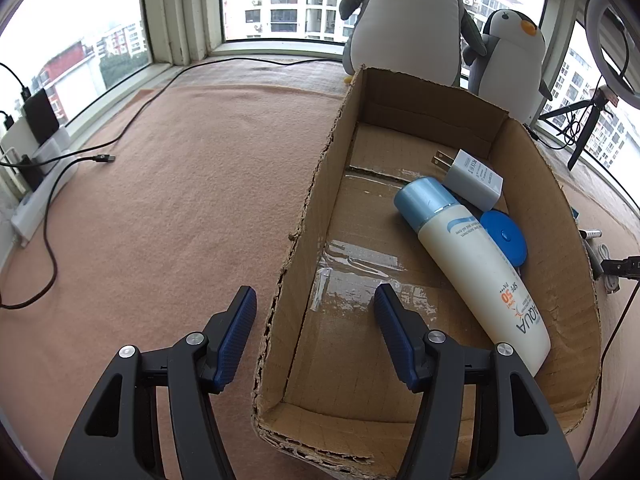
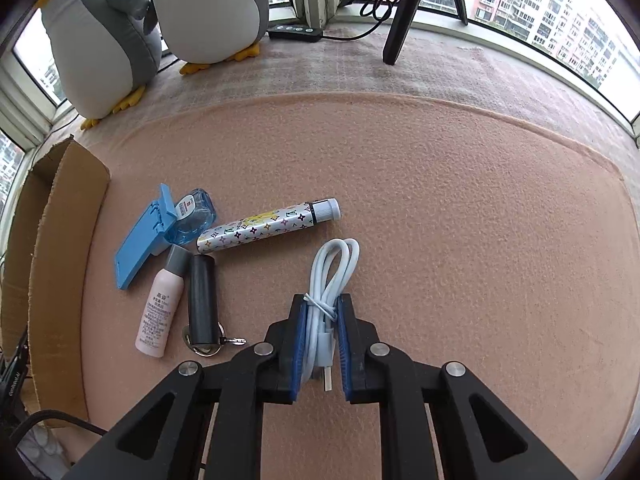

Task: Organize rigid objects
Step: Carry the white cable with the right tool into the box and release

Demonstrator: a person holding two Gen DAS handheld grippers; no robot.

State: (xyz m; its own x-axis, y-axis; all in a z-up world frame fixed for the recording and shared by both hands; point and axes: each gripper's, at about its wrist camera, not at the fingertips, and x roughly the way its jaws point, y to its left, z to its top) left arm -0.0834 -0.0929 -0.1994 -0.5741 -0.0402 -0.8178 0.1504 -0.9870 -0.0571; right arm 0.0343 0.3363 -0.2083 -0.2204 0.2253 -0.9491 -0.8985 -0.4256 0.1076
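A cardboard box [image 1: 312, 200] lies on the pink mat; inside are a sunscreen bottle [image 1: 472, 256], a white charger plug [image 1: 472, 178] and a blue round item [image 1: 504, 236]. My left gripper [image 1: 314, 302] is open, its fingers straddling the box's near left wall. In the right wrist view my right gripper [image 2: 322, 308] is shut on a coiled white USB cable [image 2: 332, 272]. To its left lie a patterned tube [image 2: 268, 226], a black cylinder with a key ring [image 2: 202, 300], a small pink bottle [image 2: 158, 312], a blue stand [image 2: 142, 238] and a clear blue bottle [image 2: 192, 216].
Two plush penguins [image 2: 100, 40] stand by the window behind the box [image 2: 44, 264]. A tripod leg [image 2: 404, 12] and a cable remote [image 2: 296, 33] sit at the back. A black cable [image 1: 100, 158] and a power strip [image 1: 44, 196] lie on the far left.
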